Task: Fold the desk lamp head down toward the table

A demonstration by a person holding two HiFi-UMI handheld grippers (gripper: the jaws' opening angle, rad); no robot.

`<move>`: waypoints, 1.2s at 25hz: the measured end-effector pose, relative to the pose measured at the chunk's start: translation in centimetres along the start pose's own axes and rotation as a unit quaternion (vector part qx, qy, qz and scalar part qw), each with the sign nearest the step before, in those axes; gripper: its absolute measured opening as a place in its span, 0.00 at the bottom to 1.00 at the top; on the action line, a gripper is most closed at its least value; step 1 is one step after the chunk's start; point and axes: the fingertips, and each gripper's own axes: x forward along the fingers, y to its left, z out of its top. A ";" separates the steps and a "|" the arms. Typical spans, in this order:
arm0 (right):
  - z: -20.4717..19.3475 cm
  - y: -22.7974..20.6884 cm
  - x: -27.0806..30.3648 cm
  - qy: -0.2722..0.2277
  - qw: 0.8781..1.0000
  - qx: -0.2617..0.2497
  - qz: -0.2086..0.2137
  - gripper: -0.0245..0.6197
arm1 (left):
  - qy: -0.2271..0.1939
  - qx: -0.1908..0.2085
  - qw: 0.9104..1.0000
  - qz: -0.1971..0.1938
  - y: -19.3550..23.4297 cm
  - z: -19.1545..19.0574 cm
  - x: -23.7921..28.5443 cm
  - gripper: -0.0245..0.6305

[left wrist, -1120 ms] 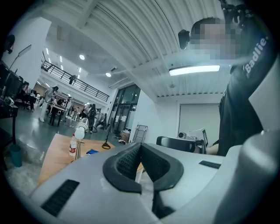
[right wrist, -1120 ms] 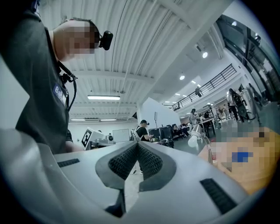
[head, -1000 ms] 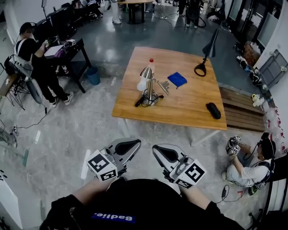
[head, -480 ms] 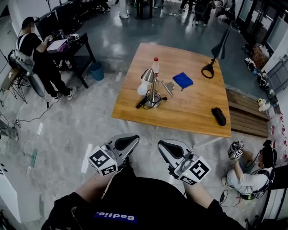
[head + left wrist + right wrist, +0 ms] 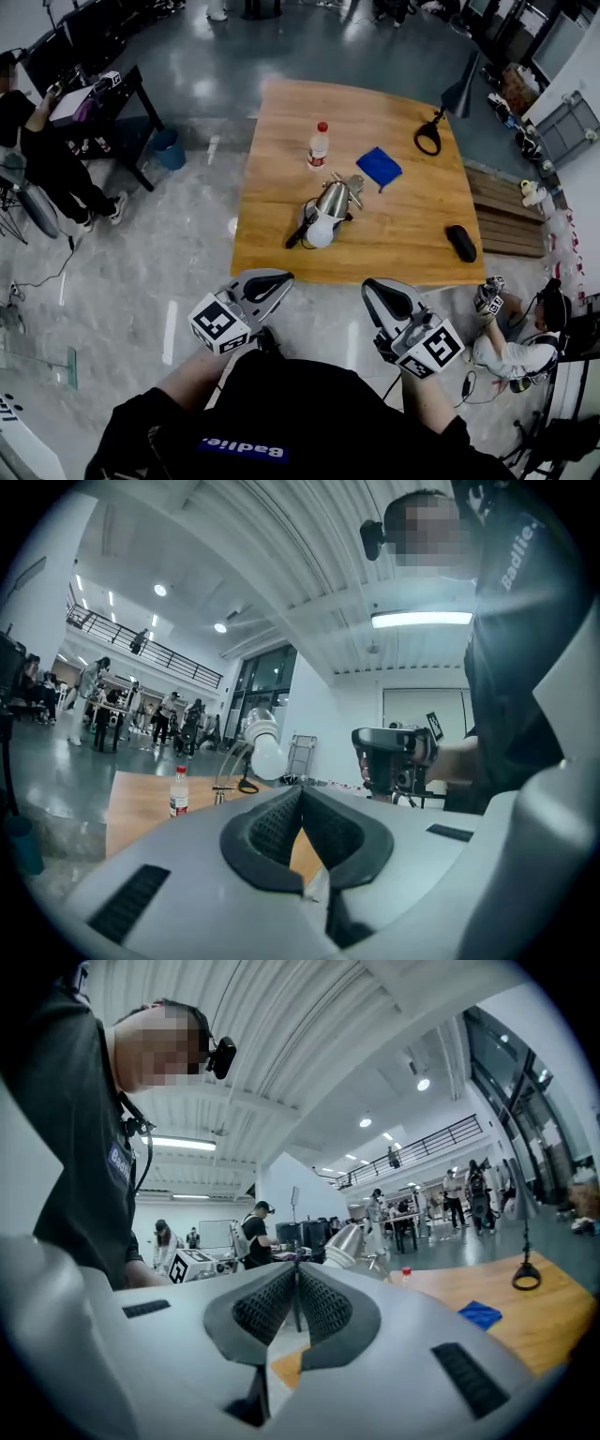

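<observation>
- Left tool (image 5: 281, 277), lower left of frame: light grey moulded shell; black ribbed pads (image 5: 272, 825); left cube (image 5: 217, 325) with black-and-white square markers.
- Right tool (image 5: 372, 287), lower right of frame: identical grey shell; right cube (image 5: 433, 347) with the same markers.
- Clothing: black short-sleeved shirt (image 5: 281, 403); blue strip (image 5: 246, 452) with white lettering, bottom centre.

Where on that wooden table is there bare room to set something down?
The table is bare at its far left corner, beside the water bottle, and between the desk lamp and the black case. Crowded around bottle, lamp and blue cloth.
</observation>
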 end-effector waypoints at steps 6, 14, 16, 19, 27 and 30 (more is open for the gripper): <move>1.0 -3.9 3.4 0.005 0.999 -0.024 -0.046 0.05 | 0.019 -0.001 0.999 -0.026 6.4 -1.0 1.9 0.05; 0.7 -8.6 5.0 0.015 0.999 -0.029 -0.032 0.05 | 0.031 -0.007 0.999 -0.016 10.2 -2.2 6.2 0.05; 0.7 -10.3 5.1 0.015 0.999 -0.026 -0.029 0.05 | 0.038 -0.014 0.999 -0.004 11.5 -3.0 7.5 0.05; 0.4 -12.4 5.5 0.023 0.999 -0.025 -0.021 0.05 | 0.048 -0.010 0.999 -0.005 13.3 -3.9 9.6 0.05; -1.1 -15.8 7.7 0.066 0.996 -0.055 0.005 0.05 | 0.097 0.027 0.994 -0.028 16.7 -8.0 14.8 0.06; -1.5 -16.2 8.7 0.086 0.993 -0.084 0.019 0.09 | 0.105 0.031 0.993 -0.031 17.6 -8.8 15.8 0.06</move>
